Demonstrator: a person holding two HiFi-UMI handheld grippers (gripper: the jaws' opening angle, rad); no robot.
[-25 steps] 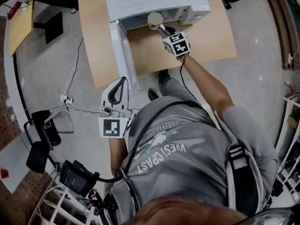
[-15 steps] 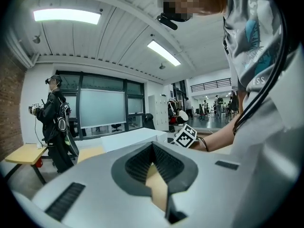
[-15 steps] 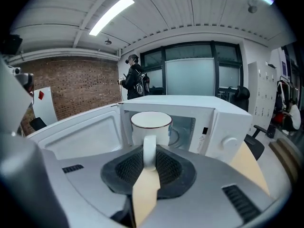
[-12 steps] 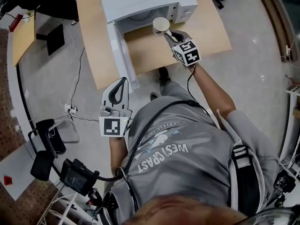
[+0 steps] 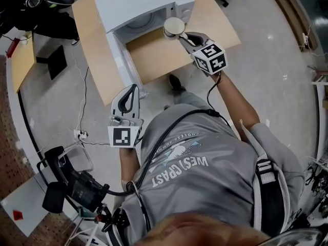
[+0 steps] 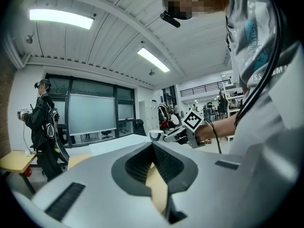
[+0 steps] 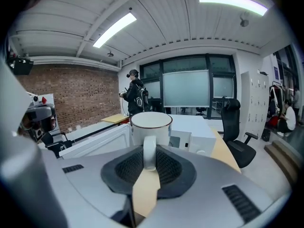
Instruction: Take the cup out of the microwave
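Head view: wears a shirt (image 5: 179,164) printed "WEST COAST", pinches cup (image 5: 174,25) handle in right gripper (image 5: 182,36), holds left gripper (image 5: 134,87) pressed together.

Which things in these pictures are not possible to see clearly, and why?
- Inside of the cup: right gripper view, its wall hides it; head view, too small.
- Back of the microwave cavity: head view, its top covers it.
- The microwave's buttons: right gripper view, too small to read.
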